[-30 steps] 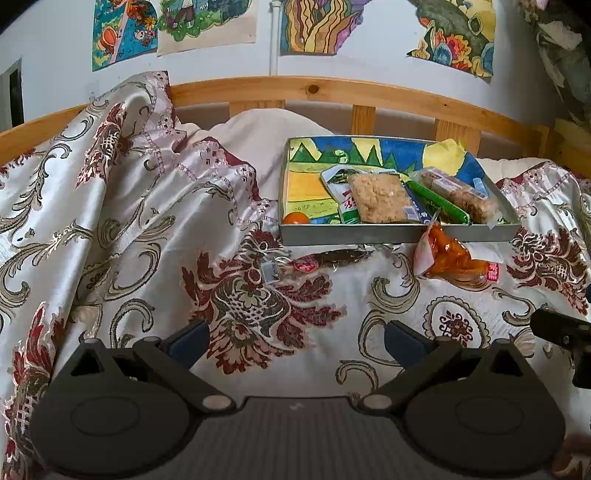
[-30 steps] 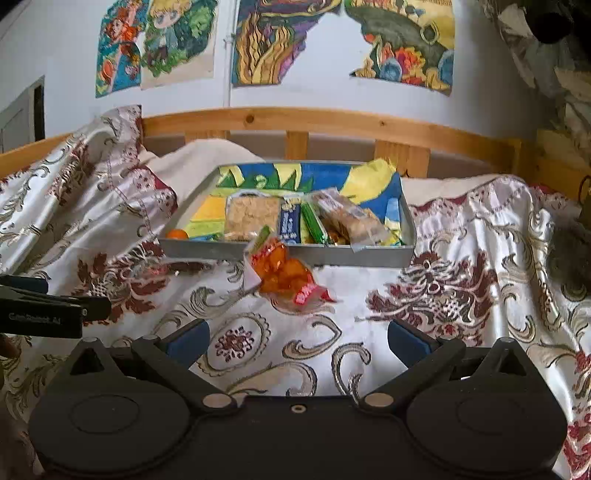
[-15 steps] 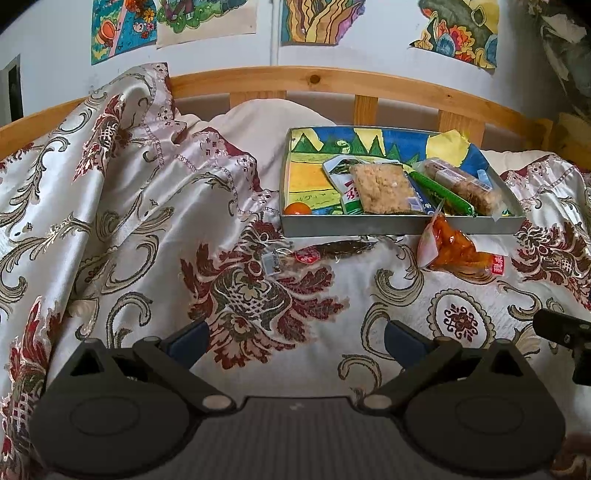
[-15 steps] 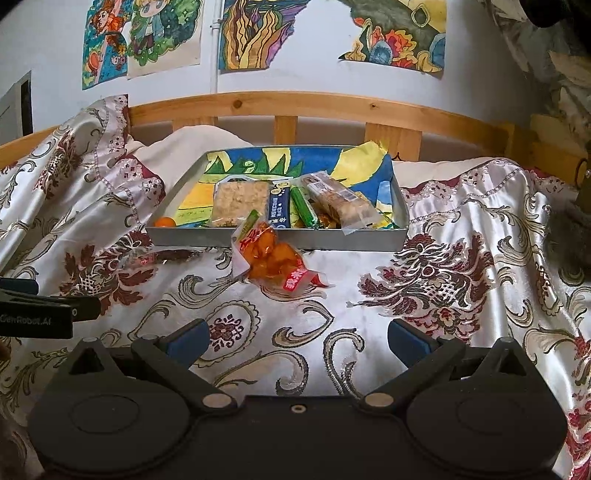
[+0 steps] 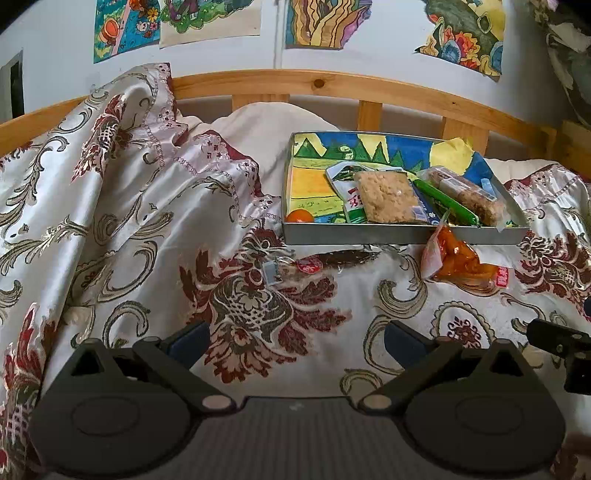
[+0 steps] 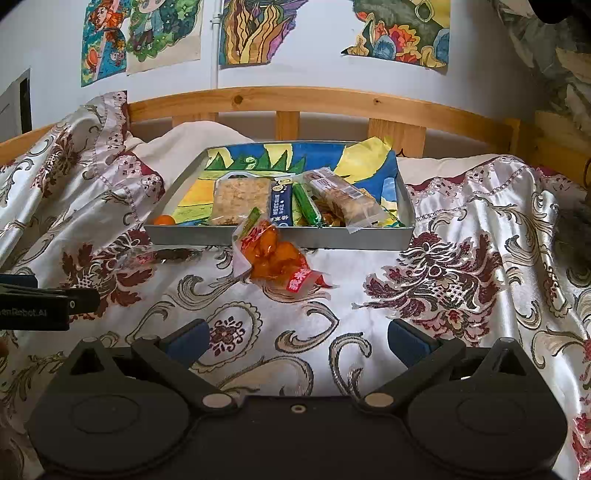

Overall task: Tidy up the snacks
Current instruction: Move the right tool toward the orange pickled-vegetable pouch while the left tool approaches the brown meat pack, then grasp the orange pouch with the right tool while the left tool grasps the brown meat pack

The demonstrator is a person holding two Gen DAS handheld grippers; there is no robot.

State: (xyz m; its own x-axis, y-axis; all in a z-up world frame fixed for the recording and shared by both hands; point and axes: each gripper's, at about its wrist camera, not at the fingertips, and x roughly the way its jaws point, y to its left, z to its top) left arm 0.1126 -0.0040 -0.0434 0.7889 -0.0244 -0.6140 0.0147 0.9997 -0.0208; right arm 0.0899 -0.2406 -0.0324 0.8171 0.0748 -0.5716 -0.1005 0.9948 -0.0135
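Both the left gripper (image 5: 295, 338) and the right gripper (image 6: 297, 338) are released and hold nothing. An orange snack bag (image 6: 275, 256) lies on the bed cover (image 6: 443, 295), touching the tray (image 6: 280, 242) front wall.

Open bedspread (image 6: 295, 332) is left ahead; the tray (image 6: 280, 242) front is blocked only by the orange snack bag (image 6: 275, 258).

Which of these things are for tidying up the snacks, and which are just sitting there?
For the job:
orange snack bag
clear dark snack packet
metal tray
snacks already inside, like the crumbly bar
left gripper, right gripper

Just there:
patterned bedspread
wooden headboard
wall drawings
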